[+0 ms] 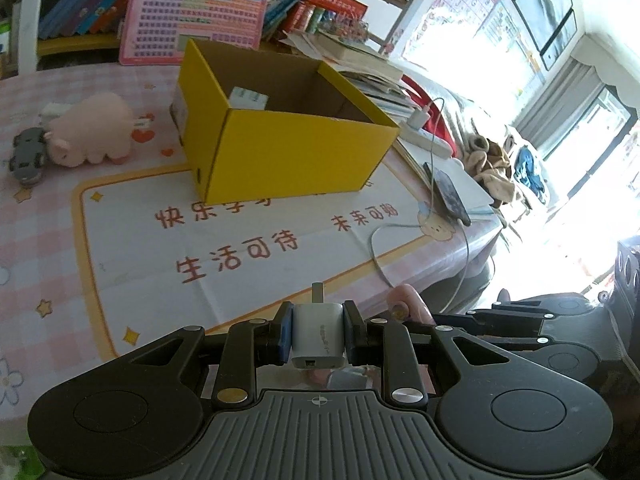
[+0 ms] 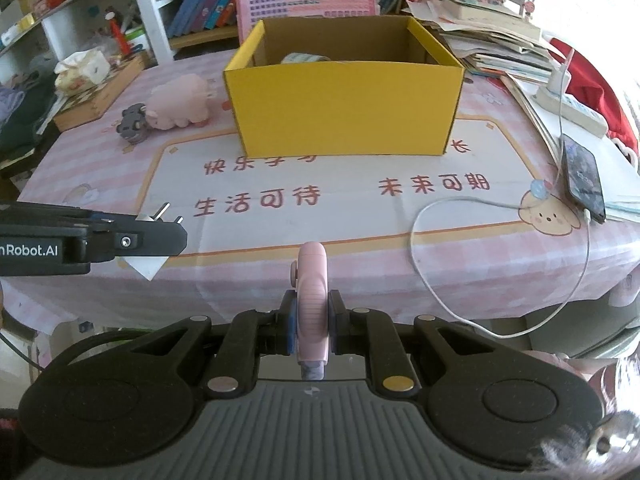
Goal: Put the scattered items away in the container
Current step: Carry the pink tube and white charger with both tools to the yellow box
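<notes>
Yellow box (image 2: 344, 108), pink-checked tablecloth (image 2: 460, 256), pink plush sheep (image 2: 180, 102).

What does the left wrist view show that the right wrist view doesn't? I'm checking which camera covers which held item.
Only the left wrist view shows the body of the white charger plug clamped in the left gripper, and the bright window side of the room. Only the right wrist view shows the pink gadget full-length in the right gripper, and the wooden tray. Both show the yellow box, the pink plush pig, the phone and the white cable.
</notes>
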### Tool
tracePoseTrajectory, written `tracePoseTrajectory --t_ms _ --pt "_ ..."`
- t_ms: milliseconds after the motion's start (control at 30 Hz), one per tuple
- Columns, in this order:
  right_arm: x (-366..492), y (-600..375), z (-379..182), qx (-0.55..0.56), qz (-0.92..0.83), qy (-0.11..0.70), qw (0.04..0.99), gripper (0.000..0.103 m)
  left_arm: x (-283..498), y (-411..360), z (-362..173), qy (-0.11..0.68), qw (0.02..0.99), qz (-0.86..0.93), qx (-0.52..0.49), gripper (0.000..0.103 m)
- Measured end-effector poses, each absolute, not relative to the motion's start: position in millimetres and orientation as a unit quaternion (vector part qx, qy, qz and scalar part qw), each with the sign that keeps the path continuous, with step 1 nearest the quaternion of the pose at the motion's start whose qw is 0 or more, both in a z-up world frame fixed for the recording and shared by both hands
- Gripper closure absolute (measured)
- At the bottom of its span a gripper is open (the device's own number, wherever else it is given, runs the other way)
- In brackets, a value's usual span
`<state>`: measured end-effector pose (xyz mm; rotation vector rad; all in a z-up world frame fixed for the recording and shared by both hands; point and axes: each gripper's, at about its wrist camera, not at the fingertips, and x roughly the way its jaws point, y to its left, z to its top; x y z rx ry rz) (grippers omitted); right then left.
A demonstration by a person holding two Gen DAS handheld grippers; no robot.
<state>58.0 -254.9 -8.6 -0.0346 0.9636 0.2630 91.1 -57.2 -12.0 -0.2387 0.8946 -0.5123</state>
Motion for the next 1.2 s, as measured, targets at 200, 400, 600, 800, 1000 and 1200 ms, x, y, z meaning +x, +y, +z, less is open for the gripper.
tracePoseTrajectory --t_ms 200,400,600,800,1000,1200 --pt "70 -264 -12 -0.01 0.119 0.464 0.878 0.089 102 -65 -13 0.428 0.862 -0.249 -0.109 0.08" --pt "84 -272 -15 -0.008 0.116 0.468 0.876 0.089 117 -73 -16 0.432 0.859 -0.252 -0.108 0.08" --pt "102 -280 -11 -0.008 0.124 0.459 0.879 0.089 135 -85 -14 0.428 0.86 -0.257 -0.103 0.08" --pt "127 -282 3 -0.019 0.14 0.436 0.889 0.089 156 -99 1 0.405 0.872 -0.258 -0.096 0.08" --pt "159 -287 19 -0.023 0.16 0.413 0.896 0.089 181 -109 17 0.38 0.885 -0.254 -0.091 0.079" --pt "190 -291 36 -0.028 0.186 0.387 0.902 0.089 200 -112 31 0.351 0.902 -0.239 -0.082 0.08"
